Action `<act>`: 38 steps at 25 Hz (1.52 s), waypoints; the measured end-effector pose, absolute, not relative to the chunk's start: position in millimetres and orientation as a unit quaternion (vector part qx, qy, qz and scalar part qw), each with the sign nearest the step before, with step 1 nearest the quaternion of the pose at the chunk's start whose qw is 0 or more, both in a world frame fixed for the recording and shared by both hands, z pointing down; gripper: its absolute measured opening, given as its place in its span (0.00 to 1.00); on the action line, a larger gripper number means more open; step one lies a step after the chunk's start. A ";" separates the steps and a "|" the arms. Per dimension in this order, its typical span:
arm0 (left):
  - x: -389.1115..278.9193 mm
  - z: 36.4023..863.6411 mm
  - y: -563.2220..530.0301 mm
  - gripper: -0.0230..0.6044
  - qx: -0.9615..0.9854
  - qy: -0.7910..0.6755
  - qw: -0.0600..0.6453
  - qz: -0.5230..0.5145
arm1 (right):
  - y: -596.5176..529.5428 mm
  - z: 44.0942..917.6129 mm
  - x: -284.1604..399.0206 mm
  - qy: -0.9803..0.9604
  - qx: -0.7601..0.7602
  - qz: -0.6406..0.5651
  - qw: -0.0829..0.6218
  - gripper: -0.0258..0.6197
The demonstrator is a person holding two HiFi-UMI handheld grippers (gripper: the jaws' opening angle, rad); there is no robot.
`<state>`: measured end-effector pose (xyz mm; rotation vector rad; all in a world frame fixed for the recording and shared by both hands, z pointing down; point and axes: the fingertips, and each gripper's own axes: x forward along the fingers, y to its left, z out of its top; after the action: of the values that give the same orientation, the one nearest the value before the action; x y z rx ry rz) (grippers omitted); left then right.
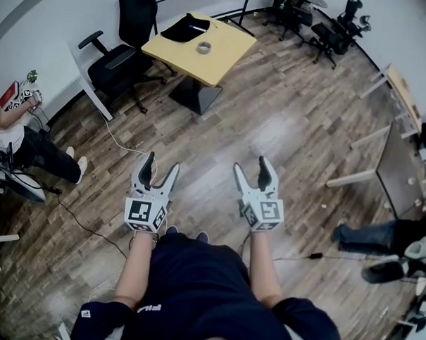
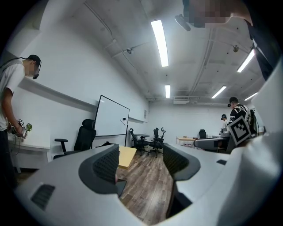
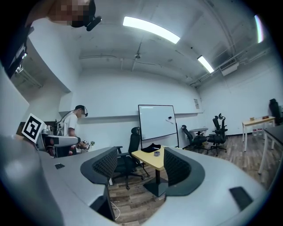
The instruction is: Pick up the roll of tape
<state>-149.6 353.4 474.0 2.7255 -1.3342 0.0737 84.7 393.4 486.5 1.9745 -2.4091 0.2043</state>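
A grey roll of tape [image 1: 203, 47] lies on a yellow table [image 1: 219, 60] far ahead across the room, beside a black cloth [image 1: 186, 28]. The right gripper view shows the roll of tape [image 3: 156, 153] small on the yellow table [image 3: 148, 158]. My left gripper [image 1: 161, 173] and right gripper [image 1: 253, 171] are held out side by side in front of my body, both open and empty, well short of the table. In the left gripper view only a corner of the yellow table [image 2: 127, 156] shows past the jaws.
A black office chair [image 1: 119, 59] stands left of the table. A person [image 1: 24, 140] stands at the left wall with a cable [image 1: 84, 223] trailing over the wood floor. More chairs [image 1: 325, 26] at the back, white desks [image 1: 397, 146] and another person [image 1: 386, 240] at the right.
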 end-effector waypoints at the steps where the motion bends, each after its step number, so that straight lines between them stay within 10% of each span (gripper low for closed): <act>1: -147.1 474.0 355.3 0.50 0.896 -0.441 0.051 0.024 | 395.4 487.3 87.0 -0.772 0.632 0.064 0.017 0.51; 38: -92.7 479.8 -0.7 0.50 0.891 -0.447 0.072 0.024 | 33.2 484.2 115.0 -0.771 0.634 0.035 0.044 0.51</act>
<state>-92.7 -0.7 479.8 2.6791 -1.3427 0.0724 115.0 33.2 484.2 1.9394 -2.3573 0.1056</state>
